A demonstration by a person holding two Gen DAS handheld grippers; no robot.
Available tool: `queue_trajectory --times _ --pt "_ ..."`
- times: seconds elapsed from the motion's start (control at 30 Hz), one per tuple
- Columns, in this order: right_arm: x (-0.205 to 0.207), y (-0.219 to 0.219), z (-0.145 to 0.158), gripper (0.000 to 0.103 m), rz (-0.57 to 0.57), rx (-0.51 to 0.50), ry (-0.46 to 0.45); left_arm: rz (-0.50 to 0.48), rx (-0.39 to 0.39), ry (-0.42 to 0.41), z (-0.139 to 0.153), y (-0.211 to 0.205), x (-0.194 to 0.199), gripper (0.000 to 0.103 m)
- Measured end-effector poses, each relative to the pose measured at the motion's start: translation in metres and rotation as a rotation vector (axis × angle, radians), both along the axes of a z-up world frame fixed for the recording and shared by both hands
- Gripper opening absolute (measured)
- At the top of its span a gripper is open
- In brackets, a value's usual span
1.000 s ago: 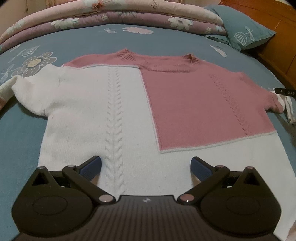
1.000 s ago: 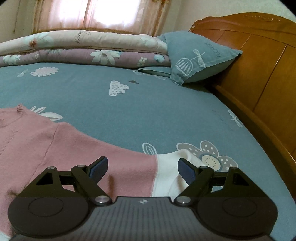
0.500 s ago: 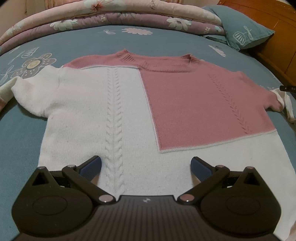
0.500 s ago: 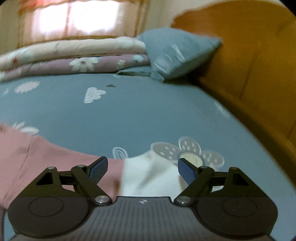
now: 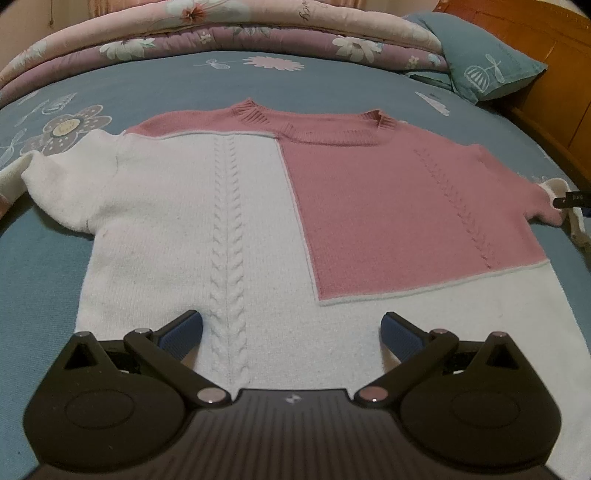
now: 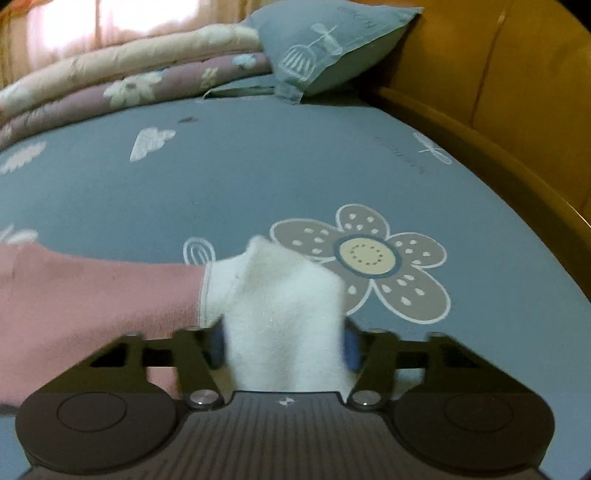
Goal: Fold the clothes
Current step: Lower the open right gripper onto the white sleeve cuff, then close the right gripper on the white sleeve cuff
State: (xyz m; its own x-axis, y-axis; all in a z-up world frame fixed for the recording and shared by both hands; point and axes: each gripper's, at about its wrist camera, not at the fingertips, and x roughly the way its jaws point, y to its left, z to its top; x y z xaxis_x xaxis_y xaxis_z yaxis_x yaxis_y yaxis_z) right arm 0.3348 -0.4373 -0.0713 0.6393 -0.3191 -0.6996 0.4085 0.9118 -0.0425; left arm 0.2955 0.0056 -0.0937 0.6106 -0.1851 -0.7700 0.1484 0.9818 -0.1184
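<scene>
Two risks stand out: the right gripper, pinching only the white cuff, may stretch the sweater or slip off, while the left gripper hovers wide apart.

Sweater flat on bed, quilt behind.

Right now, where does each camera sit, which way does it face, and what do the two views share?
Left wrist: on the left gripper near the hem, facing up the flat sweater toward the folded quilt; its own open fingers show.
Right wrist: on the right gripper at the sweater's white cuff, facing the pillow and wooden headboard; its fingers flank the bunched cuff.
Shared: sweater, quilt, pillow, blue floral bedsheet; the right gripper's tip shows at the left view's right edge.
</scene>
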Motion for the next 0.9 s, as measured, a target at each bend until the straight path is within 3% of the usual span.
queue_trajectory --times 0.27,0.47,0.67,0.9 --pt "-0.015 -0.005 0.028 0.036 -0.046 0.032 -0.05 -0.004 -0.01 -0.004 0.0 0.002 -0.001 0.102" --pt "-0.025 -0.041 0.022 0.03 -0.179 0.285 -0.005 -0.005 -0.014 -0.004 0.001 0.003 -0.001 0.102" --pt "-0.038 -0.066 0.001 0.03 -0.247 0.421 0.002 -0.004 -0.021 -0.003 0.0 0.004 0.0 0.102" --pt "-0.054 -0.075 0.011 0.044 -0.335 0.379 -0.066 -0.005 -0.027 -0.005 0.0 0.005 0.0 0.102"
